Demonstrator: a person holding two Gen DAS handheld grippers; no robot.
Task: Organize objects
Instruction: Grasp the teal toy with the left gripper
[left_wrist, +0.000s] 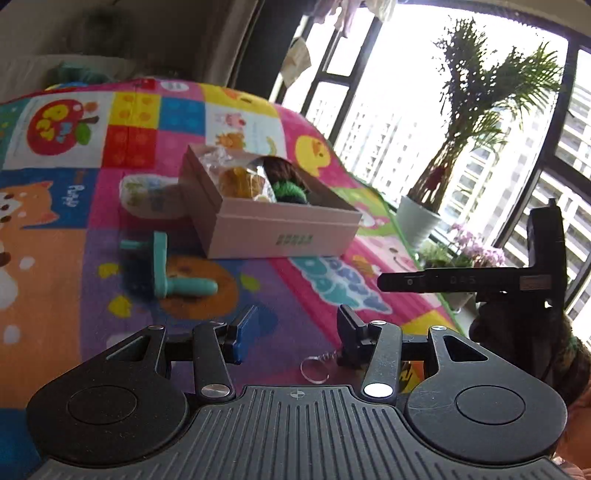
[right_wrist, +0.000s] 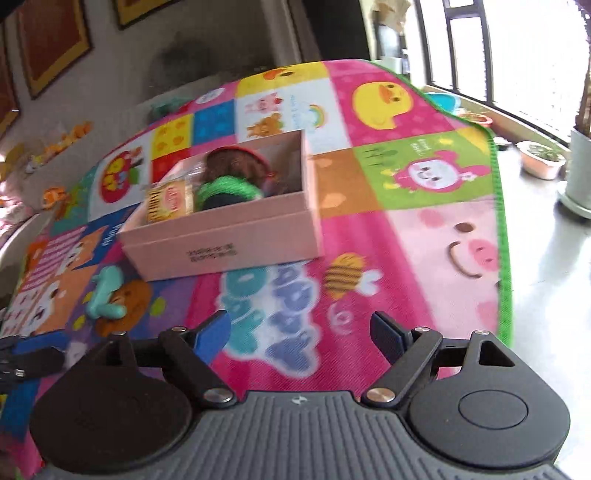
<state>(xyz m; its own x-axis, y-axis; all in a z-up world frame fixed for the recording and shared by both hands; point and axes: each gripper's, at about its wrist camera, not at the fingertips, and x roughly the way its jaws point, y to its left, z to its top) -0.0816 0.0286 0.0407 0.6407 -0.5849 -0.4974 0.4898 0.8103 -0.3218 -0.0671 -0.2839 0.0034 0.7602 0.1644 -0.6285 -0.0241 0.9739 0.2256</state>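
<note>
- The left gripper (left_wrist: 295, 328) hovers over the colourful play mat (left_wrist: 74, 236), jaws partly apart with nothing between them; a small wire key ring (left_wrist: 314, 370) hangs by its right finger.
- The right gripper (right_wrist: 301, 334) has its jaws spread wide and empty above the mat.
- The pink cardboard box (right_wrist: 229, 240) sits open on the mat, holding a green-and-brown yarn toy (right_wrist: 229, 184) and a yellow packet (right_wrist: 170, 199).
- A teal plastic toy (left_wrist: 166, 269) lies on the mat just beside the box.
</note>
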